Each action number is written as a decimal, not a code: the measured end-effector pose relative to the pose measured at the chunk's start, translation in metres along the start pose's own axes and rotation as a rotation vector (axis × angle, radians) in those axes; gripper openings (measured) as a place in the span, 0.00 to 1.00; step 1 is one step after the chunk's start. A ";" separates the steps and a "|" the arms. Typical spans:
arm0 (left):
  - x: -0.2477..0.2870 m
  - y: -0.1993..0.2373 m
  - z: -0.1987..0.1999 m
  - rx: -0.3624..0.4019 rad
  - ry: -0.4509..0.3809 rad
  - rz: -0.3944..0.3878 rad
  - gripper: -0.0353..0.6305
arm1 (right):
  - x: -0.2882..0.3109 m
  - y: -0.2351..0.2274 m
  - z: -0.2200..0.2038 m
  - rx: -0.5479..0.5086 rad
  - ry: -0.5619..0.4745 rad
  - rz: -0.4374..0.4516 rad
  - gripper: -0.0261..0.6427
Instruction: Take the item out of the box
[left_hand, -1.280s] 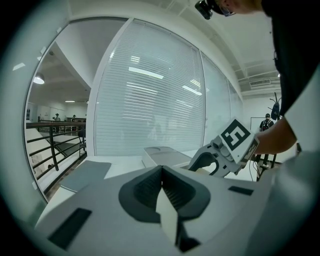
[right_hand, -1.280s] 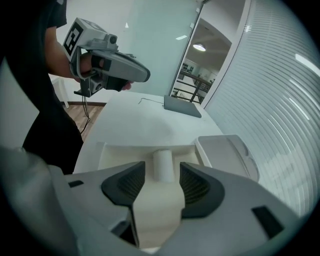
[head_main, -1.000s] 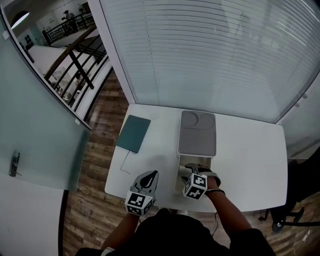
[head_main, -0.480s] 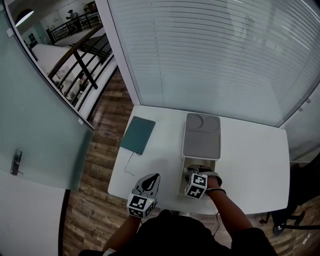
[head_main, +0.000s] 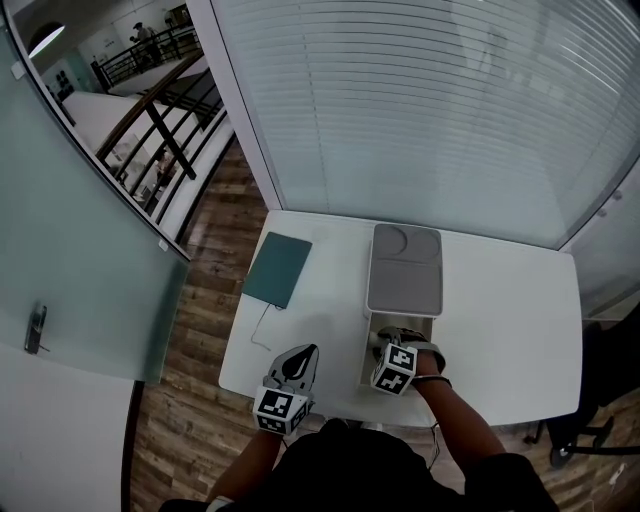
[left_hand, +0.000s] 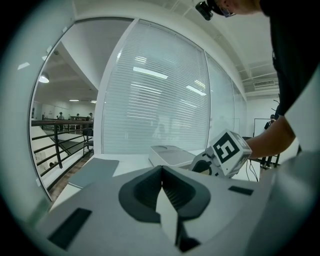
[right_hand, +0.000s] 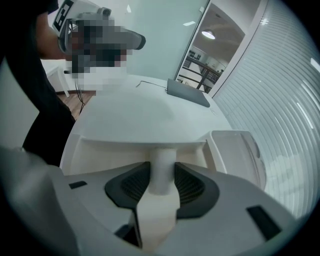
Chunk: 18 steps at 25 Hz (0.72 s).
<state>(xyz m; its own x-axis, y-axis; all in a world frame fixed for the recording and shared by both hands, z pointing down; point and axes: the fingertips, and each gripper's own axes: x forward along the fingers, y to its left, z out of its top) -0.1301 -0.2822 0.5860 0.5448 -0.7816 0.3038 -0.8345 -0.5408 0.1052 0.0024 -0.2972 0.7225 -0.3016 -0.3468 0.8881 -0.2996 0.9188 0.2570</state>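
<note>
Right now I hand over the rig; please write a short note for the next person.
Left gripper: fingers shut, empty, beside the box over the table.
Right gripper: down in the open box; its fingers have just been closing and now press on the white tube.
Done: box open, tube gripped.
Left: lift the tube out of the box.

The left gripper (head_main: 303, 351) and right gripper (head_main: 385, 343) were pale grey, with dark ribbed pads (right_hand: 134, 186) and black-and-white marker cubes (head_main: 279, 409); the person's top (head_main: 350, 478) was black.
</note>
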 end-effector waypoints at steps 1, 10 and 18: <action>0.001 -0.002 0.000 0.000 0.002 -0.004 0.07 | -0.002 -0.001 -0.001 0.001 -0.002 -0.013 0.28; 0.006 -0.007 0.000 0.012 0.005 -0.022 0.07 | -0.049 -0.025 0.009 0.102 -0.131 -0.137 0.28; 0.007 -0.011 0.006 0.011 -0.005 -0.029 0.07 | -0.114 -0.049 0.033 0.262 -0.352 -0.241 0.28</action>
<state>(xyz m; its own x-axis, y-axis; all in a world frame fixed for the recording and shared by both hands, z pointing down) -0.1169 -0.2836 0.5810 0.5688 -0.7672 0.2965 -0.8177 -0.5662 0.1038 0.0216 -0.3088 0.5958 -0.4693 -0.6274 0.6214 -0.6024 0.7420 0.2943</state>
